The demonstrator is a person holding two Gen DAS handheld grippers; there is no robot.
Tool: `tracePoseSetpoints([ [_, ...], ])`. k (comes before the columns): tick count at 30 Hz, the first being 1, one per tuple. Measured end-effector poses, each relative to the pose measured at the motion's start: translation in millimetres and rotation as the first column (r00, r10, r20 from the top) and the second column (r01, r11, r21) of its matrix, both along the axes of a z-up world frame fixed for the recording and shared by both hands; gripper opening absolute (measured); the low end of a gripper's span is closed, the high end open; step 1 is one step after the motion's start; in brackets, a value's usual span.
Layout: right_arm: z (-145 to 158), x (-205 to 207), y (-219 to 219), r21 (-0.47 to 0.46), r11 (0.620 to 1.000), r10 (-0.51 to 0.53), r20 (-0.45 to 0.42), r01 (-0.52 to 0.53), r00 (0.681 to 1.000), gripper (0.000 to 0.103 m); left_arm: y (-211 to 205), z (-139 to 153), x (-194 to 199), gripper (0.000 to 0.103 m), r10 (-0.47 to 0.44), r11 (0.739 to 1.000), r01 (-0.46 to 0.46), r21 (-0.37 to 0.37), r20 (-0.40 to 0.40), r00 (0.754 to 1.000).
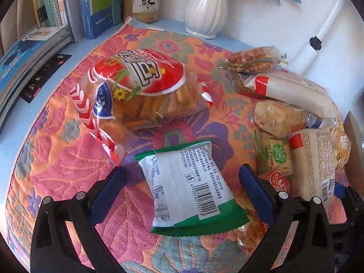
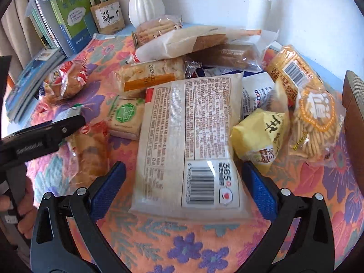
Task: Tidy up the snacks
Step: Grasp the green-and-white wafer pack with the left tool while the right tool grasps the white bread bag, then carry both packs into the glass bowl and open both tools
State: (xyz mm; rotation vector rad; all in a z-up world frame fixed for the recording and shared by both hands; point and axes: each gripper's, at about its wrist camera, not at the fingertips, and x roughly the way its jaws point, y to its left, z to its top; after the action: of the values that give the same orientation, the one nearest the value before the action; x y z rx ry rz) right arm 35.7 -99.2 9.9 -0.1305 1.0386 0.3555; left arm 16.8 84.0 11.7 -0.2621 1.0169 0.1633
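The left tongs (image 1: 182,182) stand spread wide over the flowered cloth (image 1: 56,170) on the worktop, their blue pads on either side of a green-and-white packet (image 1: 182,186) that lies back-side up; whether either pad touches it cannot be told. Beyond it lies a clear bag of golden crackers with a red label (image 1: 141,86), its lower corner partly hidden by glare. At the right, a heap of snacks is cut off by the frame edge.

The right tongs (image 2: 184,182) are likewise spread, flanking a large pale packet (image 2: 191,145) with a barcode, which lies flat at the front of the snack pile (image 2: 204,52). A yellow pouch (image 2: 259,136) and a bag of thin sticks (image 2: 314,127) lie just beside it. Several wrappers behind are buried and unreadable. The left tongs' black arm enters from the left edge; a hand (image 2: 22,204) is only partly visible there.
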Motion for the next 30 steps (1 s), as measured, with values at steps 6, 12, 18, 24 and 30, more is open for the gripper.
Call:
tracePoseSetpoints([
  [6, 2, -13, -10, 0.088, 0.996, -0.021, 0.04, 0.018, 0.999, 0.079, 8, 7, -27, 0.049, 0.005, 0.997, -0.012, 0.078, 0.09, 0.996],
  [12, 37, -42, -35, 0.242, 0.97, -0.016, 0.066, 0.0, 0.998, 0.079, -2, 38, -44, 0.049, -0.031, 0.997, 0.017, 0.078, 0.181, 0.983],
  [18, 90, -59, -71, 0.346, 0.938, -0.036, 0.125, -0.01, 0.991, 0.079, -39, 72, -35, 0.049, -0.114, 0.993, 0.099, 0.07, 0.25, 0.962],
  [24, 123, -49, -143, 0.362, 0.927, -0.166, 0.161, 0.099, 0.973, 0.079, -101, 109, -6, 0.049, -0.216, 0.976, 0.196, 0.095, 0.329, 0.919],
  [30, 137, -21, -228, 0.348, 0.907, -0.306, 0.154, 0.238, 0.939, 0.079, -193, 141, 42, 0.049, -0.356, 0.931, 0.355, 0.082, 0.406, 0.842],
])
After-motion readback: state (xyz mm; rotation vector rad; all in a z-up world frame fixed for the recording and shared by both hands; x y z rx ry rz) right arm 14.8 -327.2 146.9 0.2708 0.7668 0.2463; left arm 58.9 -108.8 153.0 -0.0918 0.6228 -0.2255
